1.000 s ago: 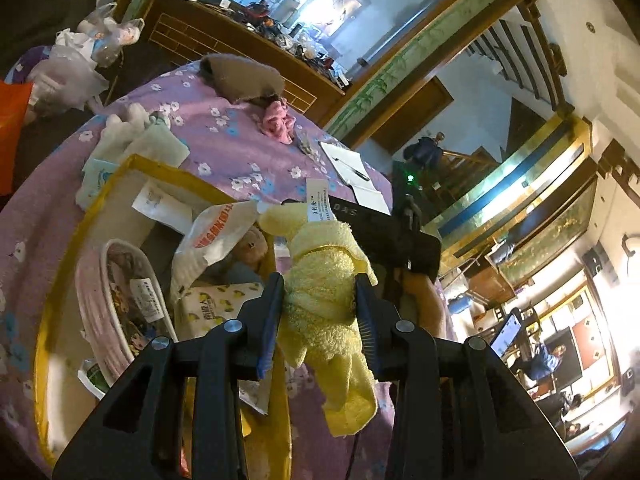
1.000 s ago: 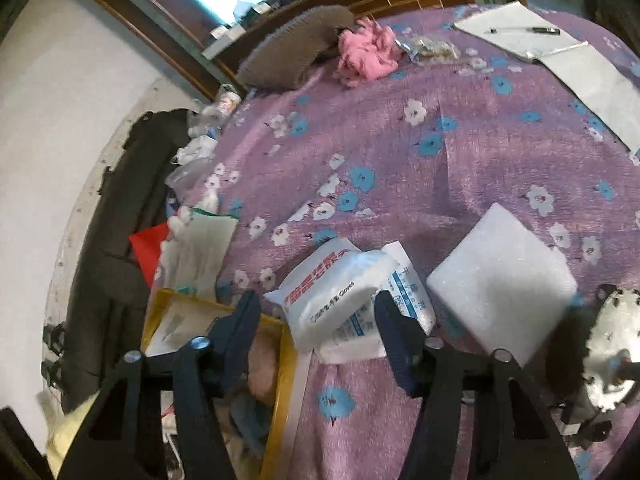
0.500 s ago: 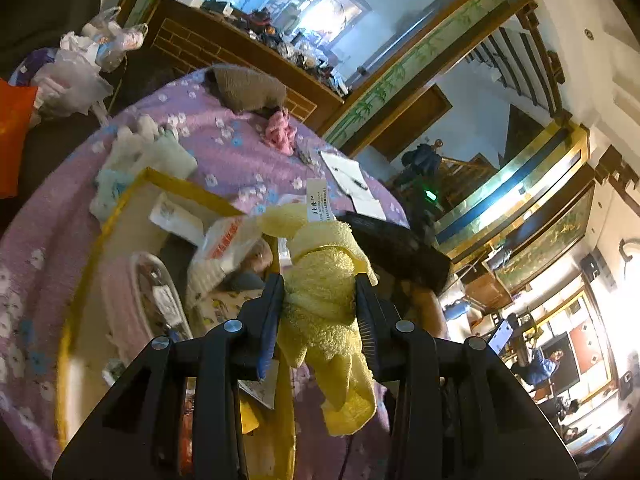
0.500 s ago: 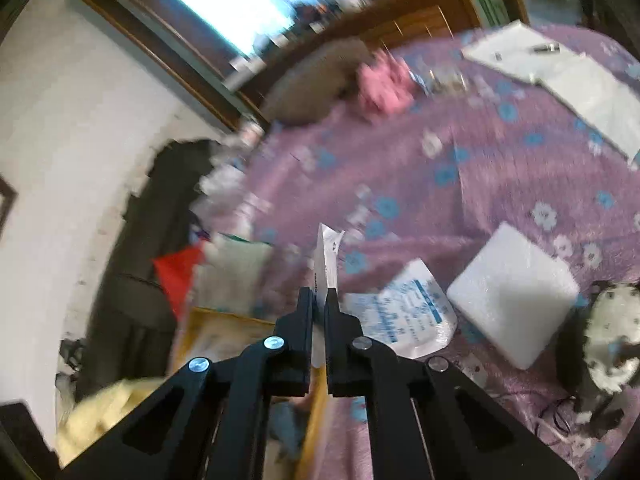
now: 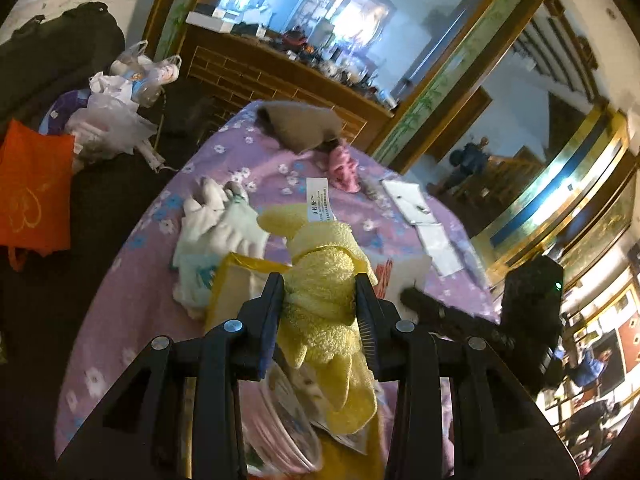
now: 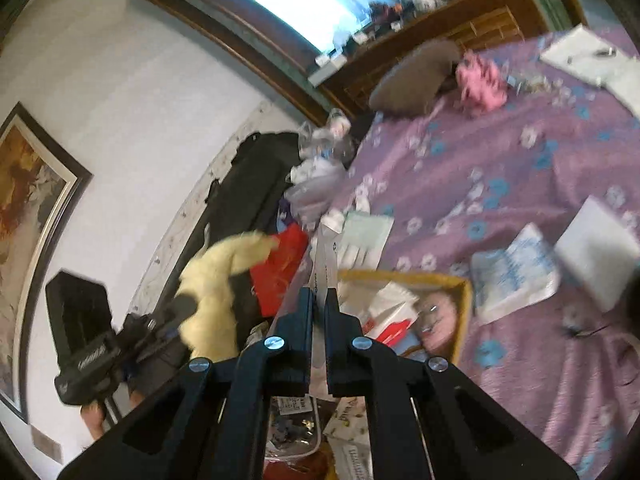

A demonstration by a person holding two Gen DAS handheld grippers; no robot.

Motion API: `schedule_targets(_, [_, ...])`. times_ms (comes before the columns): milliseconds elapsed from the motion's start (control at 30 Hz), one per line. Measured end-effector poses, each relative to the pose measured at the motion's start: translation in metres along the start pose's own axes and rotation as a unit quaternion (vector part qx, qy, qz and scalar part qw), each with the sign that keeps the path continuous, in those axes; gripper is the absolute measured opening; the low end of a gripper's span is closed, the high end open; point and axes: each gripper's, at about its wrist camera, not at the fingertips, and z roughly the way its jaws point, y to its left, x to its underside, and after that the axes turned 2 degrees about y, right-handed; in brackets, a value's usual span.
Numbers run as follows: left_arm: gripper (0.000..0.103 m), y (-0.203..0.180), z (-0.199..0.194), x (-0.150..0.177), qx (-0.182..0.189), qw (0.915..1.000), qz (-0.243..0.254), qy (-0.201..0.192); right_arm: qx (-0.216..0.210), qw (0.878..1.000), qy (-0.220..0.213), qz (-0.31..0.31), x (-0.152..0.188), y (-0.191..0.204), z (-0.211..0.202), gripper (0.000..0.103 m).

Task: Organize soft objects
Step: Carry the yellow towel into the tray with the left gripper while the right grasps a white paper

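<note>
My left gripper (image 5: pixel 319 284) is shut on a fluffy yellow towel (image 5: pixel 326 304) with a white label, held above the yellow storage box (image 5: pixel 240 266). The towel also shows at the left in the right wrist view (image 6: pixel 216 280). My right gripper (image 6: pixel 319 296) is shut on a thin white plastic packet (image 6: pixel 322 256), held edge-on over the yellow box (image 6: pixel 464 292), which holds several packets. A second white packet (image 6: pixel 516 272) and a white foam pad (image 6: pixel 596 256) lie on the purple flowered cloth (image 6: pixel 520 160) right of the box.
White gloves (image 5: pixel 220 220) lie beside the box's far corner. A pink soft item (image 5: pixel 344 168), a brown cushion (image 5: pixel 300 126) and papers (image 5: pixel 416 208) lie further back. Bags (image 5: pixel 116 120) and an orange bag (image 5: pixel 32 192) sit off the left edge.
My right gripper closed on the white packet, lifted it off the cloth and swung left over the box. My left gripper rose and drew back with the towel.
</note>
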Motion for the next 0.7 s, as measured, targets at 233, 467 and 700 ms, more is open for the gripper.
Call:
schedule_targets(233, [0.035, 0.019, 0.059, 0.000, -0.017, 0.9956, 0.003, 0.092, -0.018, 0.999, 0.041, 0.029, 0.009, -0.014, 0.037, 0.002])
schedule_targets(467, [0.035, 0.034, 0.083, 0.007, -0.043, 0.9925, -0.011, 0.114, 0.006, 0.999, 0.050, 0.003, 0.014, -0.011, 0.051, 0.005])
schedule_targets(700, [0.038, 0.021, 0.096, 0.016, -0.122, 0.9828, 0.054, 0.127, -0.011, 0.999, 0.044, 0.012, 0.016, -0.016, 0.049, 0.007])
